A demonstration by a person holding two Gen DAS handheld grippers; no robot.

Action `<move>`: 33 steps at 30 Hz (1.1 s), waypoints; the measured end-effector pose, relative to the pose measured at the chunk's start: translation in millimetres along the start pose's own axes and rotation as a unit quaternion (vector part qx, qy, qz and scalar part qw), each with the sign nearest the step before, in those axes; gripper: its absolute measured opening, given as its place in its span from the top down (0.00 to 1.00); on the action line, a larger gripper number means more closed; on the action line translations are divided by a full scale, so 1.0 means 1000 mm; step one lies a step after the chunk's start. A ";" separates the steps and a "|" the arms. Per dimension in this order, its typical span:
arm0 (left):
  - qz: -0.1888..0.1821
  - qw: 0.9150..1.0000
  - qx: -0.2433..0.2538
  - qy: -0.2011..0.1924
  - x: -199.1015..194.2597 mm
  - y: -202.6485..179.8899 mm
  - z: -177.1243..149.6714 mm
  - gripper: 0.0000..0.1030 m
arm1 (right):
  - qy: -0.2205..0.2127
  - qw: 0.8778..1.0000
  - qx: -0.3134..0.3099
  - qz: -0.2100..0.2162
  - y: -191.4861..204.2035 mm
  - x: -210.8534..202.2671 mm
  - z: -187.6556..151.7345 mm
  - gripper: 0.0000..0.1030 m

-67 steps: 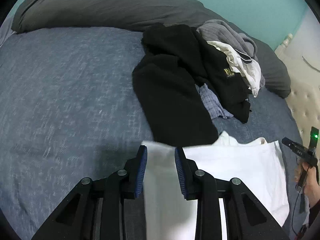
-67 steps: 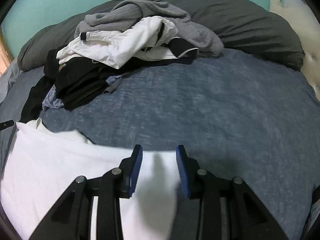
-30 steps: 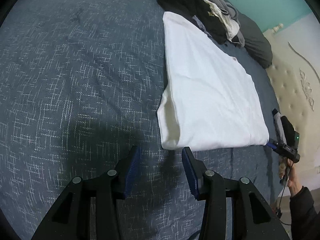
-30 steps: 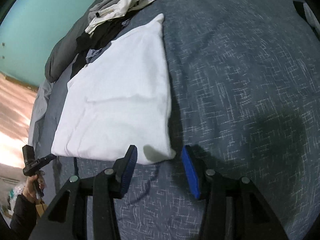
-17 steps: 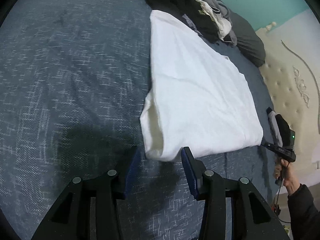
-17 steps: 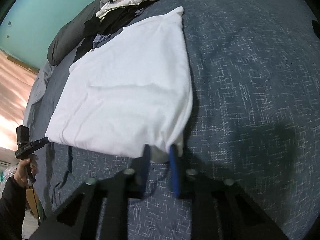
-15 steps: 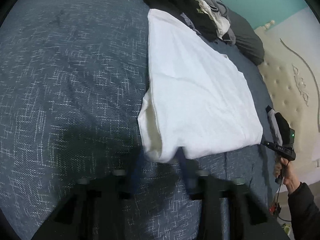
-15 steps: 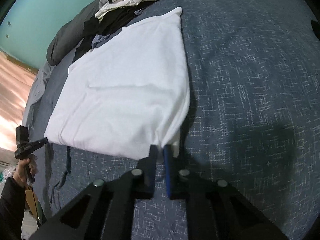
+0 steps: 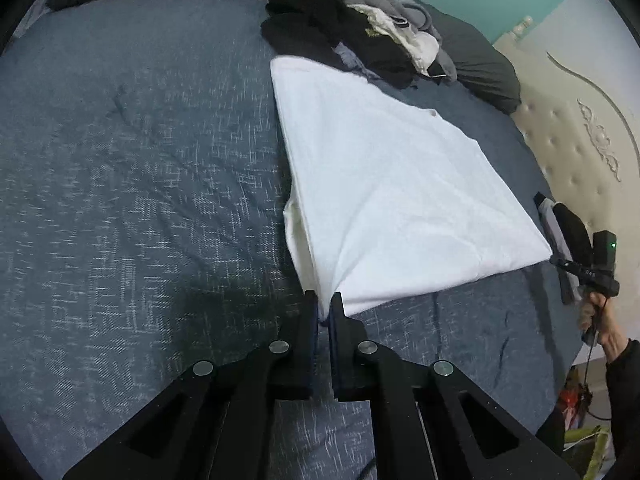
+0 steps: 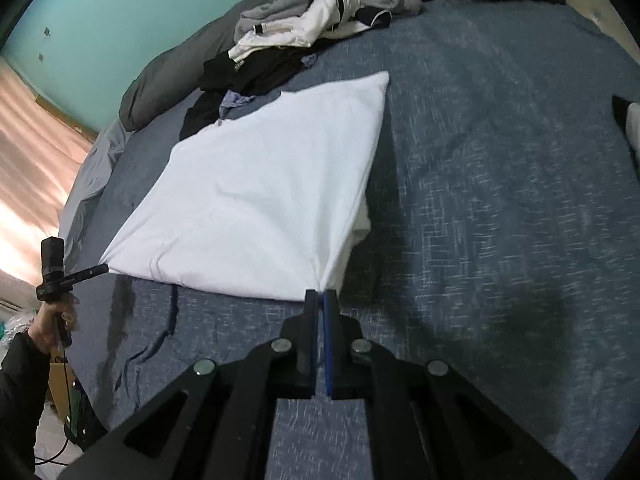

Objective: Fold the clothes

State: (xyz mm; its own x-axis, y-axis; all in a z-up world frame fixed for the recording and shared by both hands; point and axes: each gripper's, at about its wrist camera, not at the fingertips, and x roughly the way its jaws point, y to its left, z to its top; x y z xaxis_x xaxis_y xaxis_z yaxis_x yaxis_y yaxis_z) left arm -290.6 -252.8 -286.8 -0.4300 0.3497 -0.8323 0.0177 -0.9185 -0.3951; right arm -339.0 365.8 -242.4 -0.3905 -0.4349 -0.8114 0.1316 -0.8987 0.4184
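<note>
**Both tools pinch the near corners of a white garment on the bed**

While the white cotton garment lies spread flat on the blue-grey woven bedspread, filling the middle of both frames, each tool has one near corner of it. The left tool at lower centre of its view is pressed together on the garment's near-left corner, with cloth drawn up in a taut ridge to its tips. The right tool is likewise shut on the near-right corner, the fabric fanning away from it towards the upper left of that frame.

As to progress, my reading is that this piece is partway through: it forms a plain four-sided panel with no sleeves showing, and a second layer peeks out along its side edge, so the sides appear already turned in. A lengthwise fold looks to be what is left for it, though the frames do not settle that.

More remains beyond it. A jumbled heap of black, grey and white clothes sits unfolded at the top of both frames, against a dark grey pillow.

Counted: two tools, one white garment in hand, one heap of at least four pieces (its exact number cannot be told), one pillow in view.
</note>
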 end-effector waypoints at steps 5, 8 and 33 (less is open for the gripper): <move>0.003 1.000 0.017 0.001 -0.027 -0.010 -0.015 0.96 | 0.008 1.000 -0.006 -0.003 0.004 -0.018 -0.014 1.00; 0.009 1.000 0.018 0.007 -0.032 -0.009 -0.028 0.96 | 0.017 1.000 -0.015 0.005 0.012 -0.015 -0.025 1.00; -0.003 0.999 0.011 0.052 -0.077 -0.021 -0.175 0.95 | 0.056 0.998 0.002 0.016 0.017 -0.063 -0.163 1.00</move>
State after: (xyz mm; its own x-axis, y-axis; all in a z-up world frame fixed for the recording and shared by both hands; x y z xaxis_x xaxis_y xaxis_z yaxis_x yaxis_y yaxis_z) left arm -99.6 -228.2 -283.0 -0.3343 0.3706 -0.8665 -0.0054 -0.9202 -0.3915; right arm -163.8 368.6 -250.1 -0.2813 -0.4670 -0.8383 0.1376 -0.8842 0.4464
